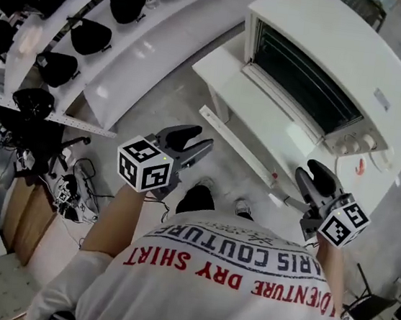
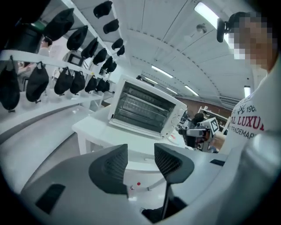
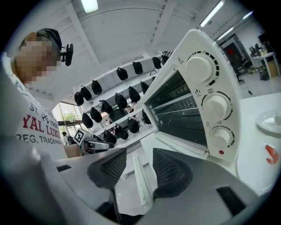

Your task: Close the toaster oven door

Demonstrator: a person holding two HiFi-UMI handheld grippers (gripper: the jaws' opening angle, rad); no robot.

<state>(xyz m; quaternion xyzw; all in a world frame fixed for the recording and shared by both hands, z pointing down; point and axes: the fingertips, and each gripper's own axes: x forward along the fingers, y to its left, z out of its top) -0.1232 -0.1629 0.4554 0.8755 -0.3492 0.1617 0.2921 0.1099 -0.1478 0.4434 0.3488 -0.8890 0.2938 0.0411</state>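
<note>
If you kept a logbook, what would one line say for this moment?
toaster oven door: folded down, open | left gripper: open, empty | right gripper: open, empty, near door handle | closing: not yet done

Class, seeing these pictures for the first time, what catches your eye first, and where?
A white toaster oven fills the upper right, its door folded down open toward the person. Before it, the left gripper and right gripper hover, jaws apart, gripping nothing. Black caps hang along the shelves at left.
</note>
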